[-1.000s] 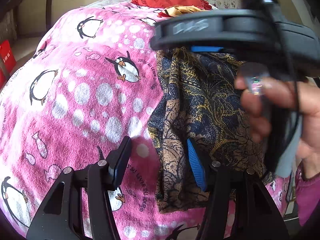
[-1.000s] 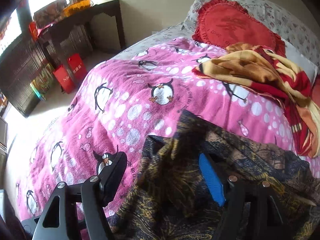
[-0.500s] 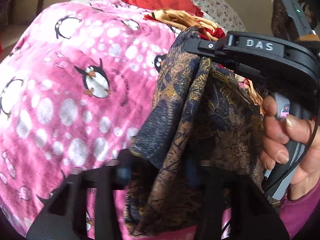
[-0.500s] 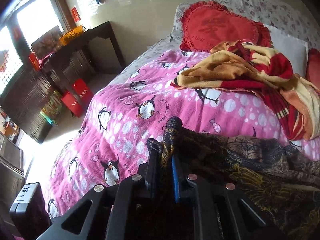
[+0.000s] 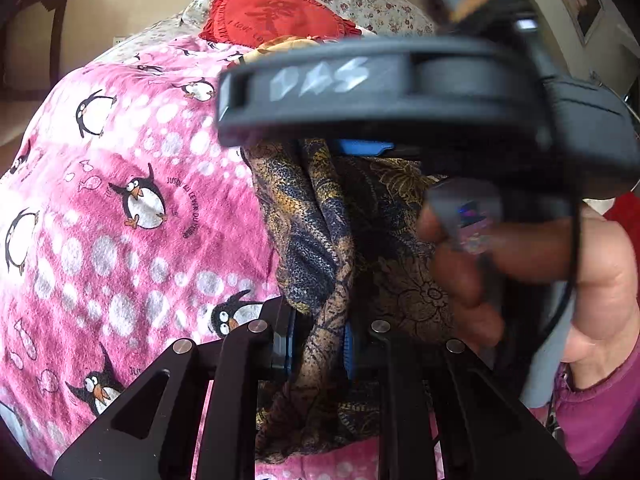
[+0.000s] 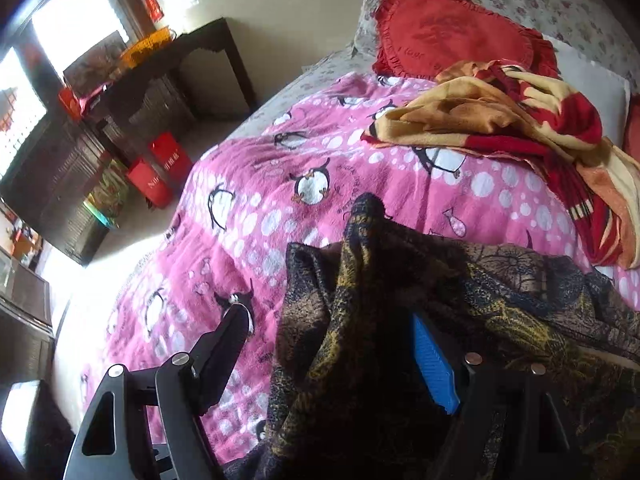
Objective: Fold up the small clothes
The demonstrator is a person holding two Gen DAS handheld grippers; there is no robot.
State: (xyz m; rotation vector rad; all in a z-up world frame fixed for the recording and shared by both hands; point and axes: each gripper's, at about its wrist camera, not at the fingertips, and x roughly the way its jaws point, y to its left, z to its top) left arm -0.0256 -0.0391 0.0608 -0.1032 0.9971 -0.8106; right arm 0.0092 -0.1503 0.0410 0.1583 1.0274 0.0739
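Left wrist: left tongs (image 5: 318, 344) closing, pinching dark patterned cloth (image 5: 320, 240); right tongs (image 6: 340, 354) opening, cloth loose between.

Left claw (image 5: 318, 344) closing, now pinching dark patterned garment (image 5: 320, 240); right claw (image 6: 332, 356) released pinch, opening, garment fold between jaws

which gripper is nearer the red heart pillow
Right. In the left wrist view the right gripper sits above the dark cloth, toward the pillow; the left gripper is lower, jaws closing on the cloth.

dark gold-patterned garment (image 5: 320, 240), pink penguin blanket (image 5: 120, 200)
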